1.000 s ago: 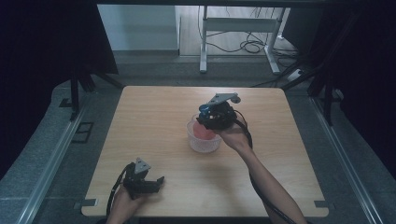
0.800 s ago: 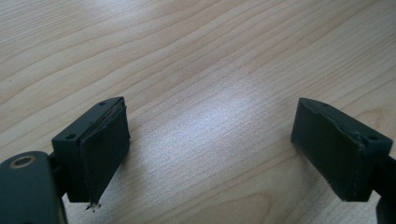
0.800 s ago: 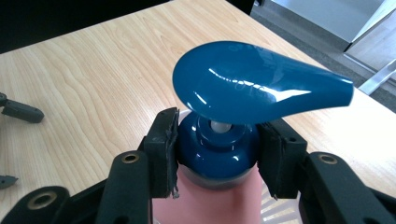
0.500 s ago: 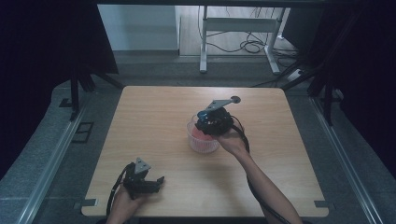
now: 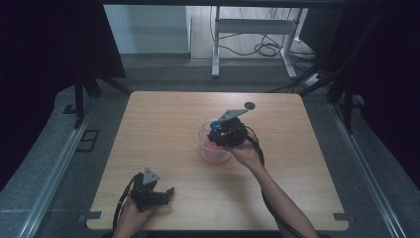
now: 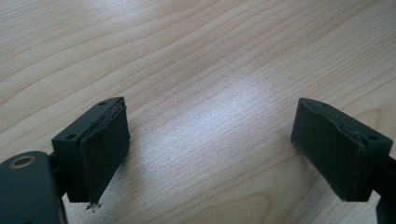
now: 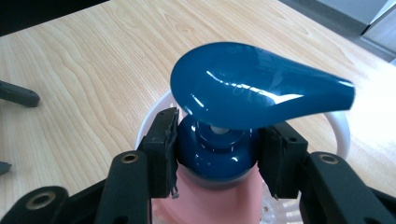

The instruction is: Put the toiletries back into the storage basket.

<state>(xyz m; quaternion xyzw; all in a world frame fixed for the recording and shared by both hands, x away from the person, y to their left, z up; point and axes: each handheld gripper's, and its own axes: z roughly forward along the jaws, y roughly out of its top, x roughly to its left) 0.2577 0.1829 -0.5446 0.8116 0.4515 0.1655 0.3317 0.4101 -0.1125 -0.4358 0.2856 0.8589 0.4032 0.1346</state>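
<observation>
- Since a second ago, the right gripper (image 5: 221, 130) has moved a little toward the near side of the table (image 5: 163, 114), and its grey plate now tips up higher.
- Its jaws are shut on the blue collar of the pump bottle (image 7: 224, 154), just under the wide blue pump head.
- That pink bottle stands inside the white basket (image 5: 214, 152), near the middle of the table.
- Looking along the right gripper, I see the basket's white rim (image 7: 340, 128) curving round behind the bottle.
- The left gripper (image 5: 159, 195) rests low at the near left of the table, well apart from the basket.
- Its jaws are wide open, with nothing but bare wood between them.
- What could go wrong: the collar is round and shiny, so I think the bottle could slip or spin in the jaws.
- If the bottle is lifted, the light basket might catch on it, tip, or slide.
- No one is holding the basket down, so a sideways pull could drag it along the table.
</observation>
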